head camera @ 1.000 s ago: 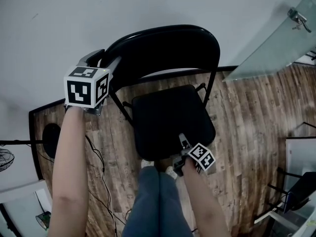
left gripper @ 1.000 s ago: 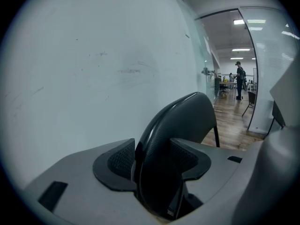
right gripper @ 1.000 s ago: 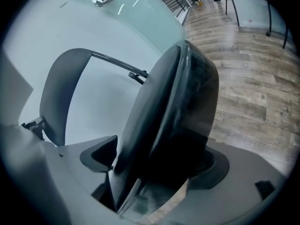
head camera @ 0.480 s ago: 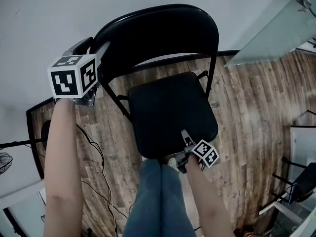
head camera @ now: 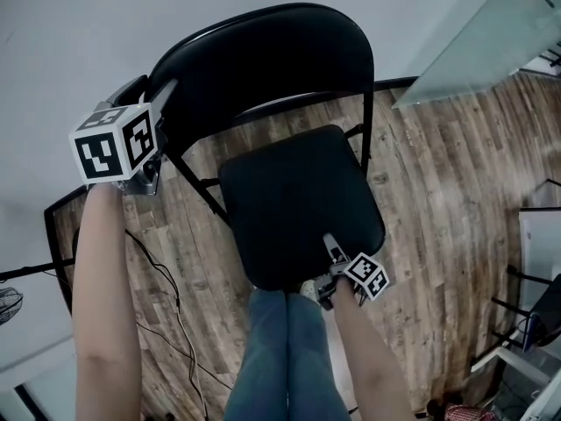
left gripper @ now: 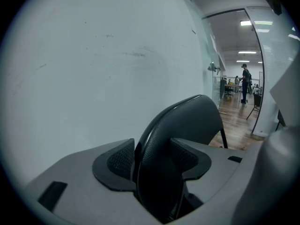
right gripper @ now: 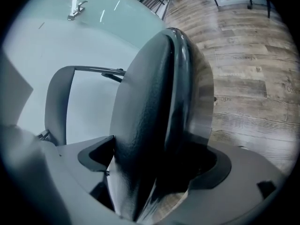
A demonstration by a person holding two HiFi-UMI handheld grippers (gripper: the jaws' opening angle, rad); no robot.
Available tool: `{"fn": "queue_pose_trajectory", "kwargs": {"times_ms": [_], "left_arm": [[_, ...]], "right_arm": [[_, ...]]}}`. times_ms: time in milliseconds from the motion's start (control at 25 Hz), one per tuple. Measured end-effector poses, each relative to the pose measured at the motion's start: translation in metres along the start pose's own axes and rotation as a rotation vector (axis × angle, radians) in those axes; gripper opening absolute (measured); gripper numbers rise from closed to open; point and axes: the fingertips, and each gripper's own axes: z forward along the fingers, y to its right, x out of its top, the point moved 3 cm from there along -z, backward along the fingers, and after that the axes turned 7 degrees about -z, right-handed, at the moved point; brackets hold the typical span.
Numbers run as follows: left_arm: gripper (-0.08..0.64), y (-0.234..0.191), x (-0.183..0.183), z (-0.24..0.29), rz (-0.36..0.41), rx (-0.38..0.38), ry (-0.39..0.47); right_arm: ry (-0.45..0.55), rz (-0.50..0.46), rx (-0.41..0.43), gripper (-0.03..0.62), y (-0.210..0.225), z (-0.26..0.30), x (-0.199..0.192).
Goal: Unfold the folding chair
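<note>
Clamping backrest (head camera: 263, 60): left gripper (left gripper: 152, 163), arm outstretched | right gripper (right gripper: 157, 163) jaws just opening around seat (head camera: 298, 200)

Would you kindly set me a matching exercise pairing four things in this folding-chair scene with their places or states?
Things:
1 left gripper
2 right gripper
3 seat
4 glass panel

Places or states:
A upper right of the head view
B jaws clamped on the backrest
C jaws astride the seat's front edge
D black, facing up

Pairs: 1-B, 2-C, 3-D, 4-A.

The right gripper's jaws have just been opening, seat between them.
</note>
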Motion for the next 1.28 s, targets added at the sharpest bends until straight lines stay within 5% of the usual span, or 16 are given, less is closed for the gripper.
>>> {"fn": "queue_pose_trajectory", "kwargs": {"times_ms": [400,600,760,1280], "left_arm": [[0.218,-0.001,-0.001,0.021,-0.011,0.019,0.015],[0.218,-0.002,0.002,0.029,-0.040,0.033,0.012],[0.218,-0.006,0.002,0.033,-0.041,0.038,-0.004],[0.219,-0.001,-0.006,0.032,-0.039,0.025,-0.010]], "right_arm": [[-0.007,-0.018,0.067,0.483,0.005,0.008,0.000],[0.075,0.094,0.086,0.483,0.007,0.004,0.025],[0.060,0.071,0.093,0.483,0.005,0.004,0.026],[-0.017,0.039,0.034,0.483,0.024,0.012,0.014]]}}
